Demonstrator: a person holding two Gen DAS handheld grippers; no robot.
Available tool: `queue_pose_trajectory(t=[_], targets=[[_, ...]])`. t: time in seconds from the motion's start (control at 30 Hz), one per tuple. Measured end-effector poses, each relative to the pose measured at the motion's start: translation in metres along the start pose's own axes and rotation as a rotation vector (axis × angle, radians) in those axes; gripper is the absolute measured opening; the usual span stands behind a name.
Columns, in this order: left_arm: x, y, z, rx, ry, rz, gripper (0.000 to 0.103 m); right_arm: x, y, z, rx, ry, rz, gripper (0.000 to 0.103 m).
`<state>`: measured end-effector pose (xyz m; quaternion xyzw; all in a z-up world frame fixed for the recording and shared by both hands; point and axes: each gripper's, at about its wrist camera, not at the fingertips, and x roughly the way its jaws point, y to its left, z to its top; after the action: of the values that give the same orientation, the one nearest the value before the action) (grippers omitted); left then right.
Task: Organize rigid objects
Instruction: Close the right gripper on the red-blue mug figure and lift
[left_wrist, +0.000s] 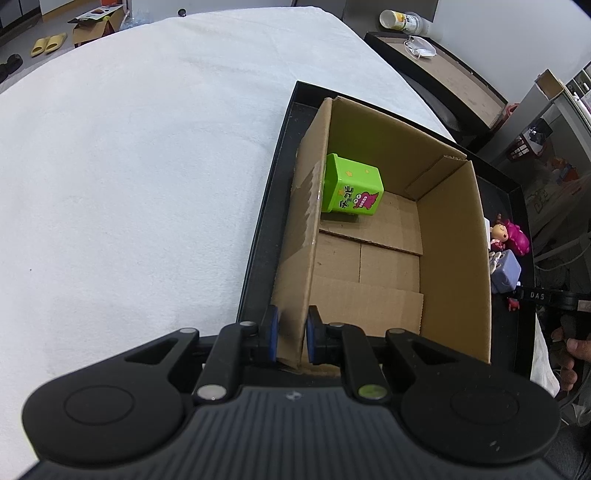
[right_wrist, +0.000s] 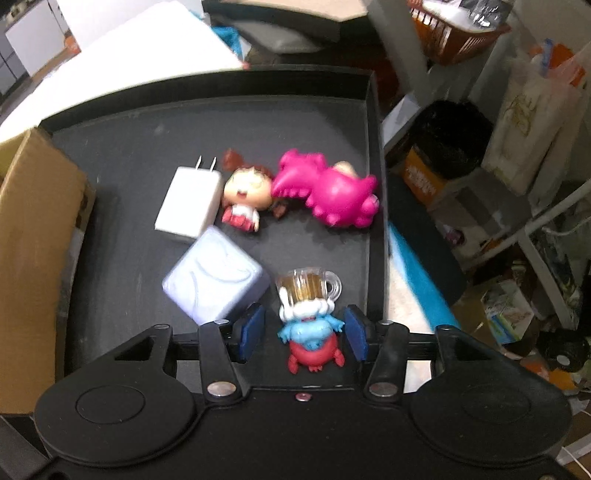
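My left gripper (left_wrist: 290, 334) is shut on the near left wall of the cardboard box (left_wrist: 450, 236), which stands in a black tray (left_wrist: 258, 236). A green toy cube (left_wrist: 351, 190) lies inside the box at its far left. My right gripper (right_wrist: 303, 332) is open around a blue and red figurine holding a beer mug (right_wrist: 310, 317), with a gap on both sides. On the tray (right_wrist: 122, 155) also lie a lavender cube (right_wrist: 216, 278), a white charger (right_wrist: 188, 203), a brown-haired doll (right_wrist: 245, 195) and a pink dragon toy (right_wrist: 328, 192).
The tray sits on a white cloth-covered surface (left_wrist: 129, 166). The cardboard box (right_wrist: 33, 236) fills the left of the right wrist view. To the right of the tray are shelves and clutter (right_wrist: 498, 184). A black side table (left_wrist: 443, 70) stands behind.
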<state>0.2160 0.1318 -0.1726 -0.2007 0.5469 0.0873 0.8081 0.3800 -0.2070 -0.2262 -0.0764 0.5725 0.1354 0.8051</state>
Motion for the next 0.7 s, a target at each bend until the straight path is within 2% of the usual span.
queue_pose_trajectory(t=[0.17,0.27,0.3,0.43,0.7], targets=[[-0.001,0.0,-0.001,-0.001,-0.003,0.0,0.014,0.0,0.003,-0.001,-0.032,0.005,-0.016,0.049],[-0.001,0.0,-0.002,-0.004,-0.006,-0.004,0.014,-0.001,0.005,-0.003,-0.043,0.01,-0.025,0.044],[-0.001,0.001,-0.002,-0.008,-0.011,0.0,0.014,-0.001,0.005,-0.003,-0.041,0.011,-0.028,0.039],[-0.001,0.0,-0.001,-0.012,-0.013,0.001,0.014,-0.006,0.005,-0.003,-0.016,0.015,-0.017,0.038],[0.0,-0.003,0.0,-0.011,-0.013,0.01,0.014,-0.03,0.0,-0.004,0.047,-0.033,0.028,0.038]])
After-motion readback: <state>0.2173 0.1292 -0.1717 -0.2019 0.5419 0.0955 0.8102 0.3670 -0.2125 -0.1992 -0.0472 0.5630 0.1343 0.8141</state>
